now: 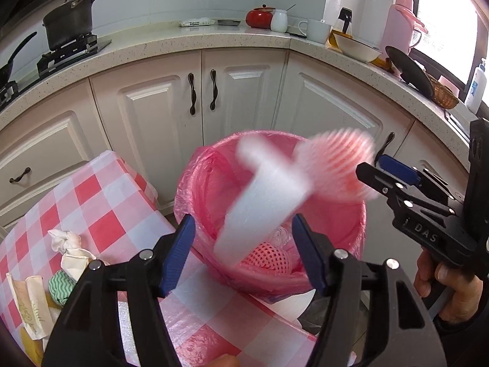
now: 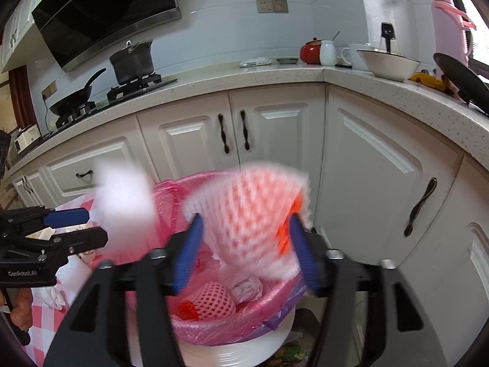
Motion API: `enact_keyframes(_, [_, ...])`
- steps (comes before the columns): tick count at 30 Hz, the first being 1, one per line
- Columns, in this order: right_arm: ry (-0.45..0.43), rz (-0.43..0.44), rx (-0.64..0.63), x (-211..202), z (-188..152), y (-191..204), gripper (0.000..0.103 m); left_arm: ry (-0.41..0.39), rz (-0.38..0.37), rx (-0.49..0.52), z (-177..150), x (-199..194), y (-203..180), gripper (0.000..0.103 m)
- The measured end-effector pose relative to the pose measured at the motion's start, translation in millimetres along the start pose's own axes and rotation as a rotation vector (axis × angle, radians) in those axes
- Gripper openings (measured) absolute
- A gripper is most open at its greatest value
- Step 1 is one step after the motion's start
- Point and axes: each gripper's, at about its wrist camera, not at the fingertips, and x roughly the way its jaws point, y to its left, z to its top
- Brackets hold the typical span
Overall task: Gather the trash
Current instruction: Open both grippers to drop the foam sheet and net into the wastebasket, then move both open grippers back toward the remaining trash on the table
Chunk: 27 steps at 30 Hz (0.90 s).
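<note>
Trash is let go over the bin (image 1: 195, 183).
Left gripper (image 1: 244, 253) is parted around blurred white foam (image 1: 266, 195); right gripper (image 2: 247, 250) is parted around blurred net (image 2: 247, 208), neither gripped.

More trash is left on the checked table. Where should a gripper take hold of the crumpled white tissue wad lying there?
Pinch the crumpled white tissue wad on its raised upper twist, coming from above. It lies loose on the red-and-white checked tablecloth, bunched into a peak that jaws can close across, with other scraps crowding its near side.

"DAS" on right gripper (image 1: 377, 172), perhaps partial
</note>
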Motion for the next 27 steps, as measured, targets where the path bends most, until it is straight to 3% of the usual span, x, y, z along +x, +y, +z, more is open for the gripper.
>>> enact_keyframes(13, [-0.033,-0.016,0.019,-24.6,-11.2,-8.4,0.059,-0.055,0.023,-0.031,-27.0,-33.4,7.6,0.063])
enact_keyframes(17, [-0.055,-0.013,0.037,-40.3,-18.1,-5.1,0.064,-0.084,0.034,-0.054,-41.7,-53.6,14.6,0.067])
enact_keyframes(20, [-0.062,-0.004,0.04,-50.9,-22.4,2.5,0.066,-0.106,0.048,-0.07,-56.2,-72.7,23.1,0.073])
enact_keyframes(27, [-0.079,0.037,0.02,-76.7,-32.2,36.9,0.074,-0.154,0.125,-0.103,-96.0,-125.8,52.4,0.075])
